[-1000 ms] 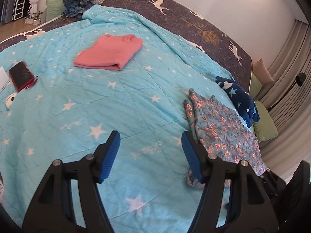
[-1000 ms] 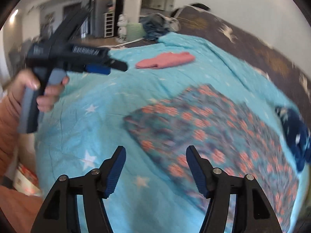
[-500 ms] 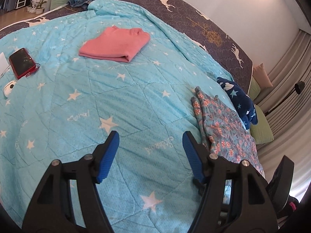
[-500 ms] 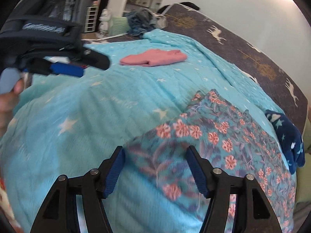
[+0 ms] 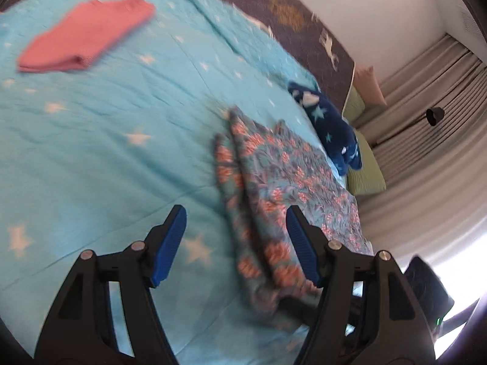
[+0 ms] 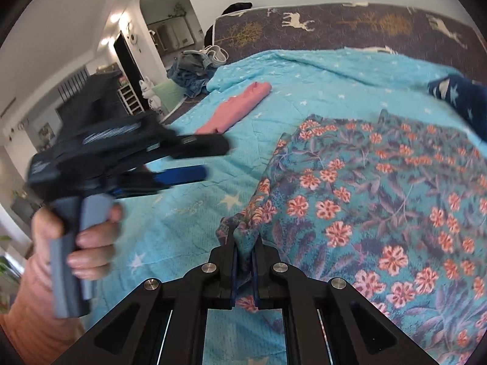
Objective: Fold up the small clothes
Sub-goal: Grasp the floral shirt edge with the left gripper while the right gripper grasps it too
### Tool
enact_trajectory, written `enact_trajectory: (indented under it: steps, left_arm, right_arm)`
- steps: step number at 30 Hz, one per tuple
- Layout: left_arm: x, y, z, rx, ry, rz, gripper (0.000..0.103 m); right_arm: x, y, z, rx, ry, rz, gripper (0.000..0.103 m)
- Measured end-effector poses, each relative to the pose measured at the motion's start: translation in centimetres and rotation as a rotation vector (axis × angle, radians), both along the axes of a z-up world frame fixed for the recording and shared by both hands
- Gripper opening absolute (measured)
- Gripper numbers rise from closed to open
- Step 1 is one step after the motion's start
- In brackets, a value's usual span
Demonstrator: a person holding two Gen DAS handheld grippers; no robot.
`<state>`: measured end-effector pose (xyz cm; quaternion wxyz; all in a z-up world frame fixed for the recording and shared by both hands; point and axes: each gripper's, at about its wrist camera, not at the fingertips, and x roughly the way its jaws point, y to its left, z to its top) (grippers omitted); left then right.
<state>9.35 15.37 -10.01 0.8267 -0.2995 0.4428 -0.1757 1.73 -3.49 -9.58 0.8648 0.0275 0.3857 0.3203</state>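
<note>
I can't read any writing here: the pale lettering on my left gripper [image 6: 194, 159] is smeared by motion blur, and the faint script stitched into the quilt [image 6: 188, 210] is illegible

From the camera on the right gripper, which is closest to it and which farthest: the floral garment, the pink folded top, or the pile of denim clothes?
1. Floral garment: pinched in the right gripper.
2. Pink folded top: mid-bed, left.
3. Pile of denim clothes: far bed end, left.

Bright daylight, glare at the curtains [image 5: 426, 140] — motion blur throughout, fisheye edges bent and dark.
</note>
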Motion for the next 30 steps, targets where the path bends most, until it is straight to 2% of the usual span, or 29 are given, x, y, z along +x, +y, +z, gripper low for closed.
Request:
enact_trajectory:
  steps: [5,8,9,10,11,12,17,18,19,20,21,22,25,29,30]
  left_arm:
    - [3.2,-2.2,-1.3,-0.013,0.077,-0.047,0.068]
    - [4.0,-3.1,-1.7,-0.024,0.085,-0.083,0.068]
    - [4.1,-3.3,-1.7,-0.027,0.078,-0.094,0.059]
    - [4.2,-3.4,-1.6,-0.029,0.076,-0.101,0.032]
    - [4.4,-3.5,-1.6,-0.027,0.084,-0.109,0.017]
    - [4.7,-3.6,-1.6,-0.022,0.093,-0.112,0.011]
    - [4.3,-3.9,-0.2,0.043,0.054,-0.1,0.01]
    - [4.5,-3.9,-0.2,0.046,0.056,-0.101,0.01]
    - [4.6,-3.9,-0.1,0.05,0.058,-0.102,0.01]
    - [4.6,-3.9,-0.1,0.057,0.064,-0.104,0.01]
    - [4.7,-3.8,-0.2,0.058,0.069,-0.107,0.01]
    - [4.8,-3.8,-0.3,0.058,0.073,-0.112,0.01]
    - [4.9,-3.7,-0.3,0.064,0.081,-0.132,0.01]
    - [5.1,-3.1,0.0,0.08,0.087,-0.17,0.01]
    - [5.2,-3.1,0.0,0.085,0.088,-0.174,0.01]
  right_arm:
    - [-0.1,-0.3,0.1,0.021,0.012,0.02,0.006]
    - [-0.4,-0.2,0.4,0.032,0.01,0.048,0.006]
    - [-0.4,-0.1,0.4,0.036,0.009,0.055,0.006]
    - [-0.5,-0.1,0.5,0.039,0.007,0.061,0.006]
    - [-0.6,0.0,0.5,0.041,0.006,0.066,0.006]
    - [-0.6,0.0,0.5,0.041,0.004,0.068,0.006]
    - [-0.4,-0.1,0.4,0.039,0.012,0.081,0.01]
    - [-0.6,0.1,0.5,0.02,0.004,0.076,0.02]
    - [-0.9,0.4,0.5,-0.001,-0.006,0.072,0.035]
    - [-1.2,0.7,0.5,-0.024,-0.021,0.075,0.044]
    - [-1.8,1.3,0.6,-0.052,-0.049,0.088,0.059]
    - [-2.5,2.0,0.6,-0.085,-0.081,0.107,0.063]
    - [-4.2,4.3,-0.1,-0.202,-0.157,0.14,0.063]
    - [-4.6,6.6,-1.8,-0.333,-0.205,0.112,0.063]
    - [-4.2,6.7,-2.1,-0.351,-0.204,0.093,0.058]
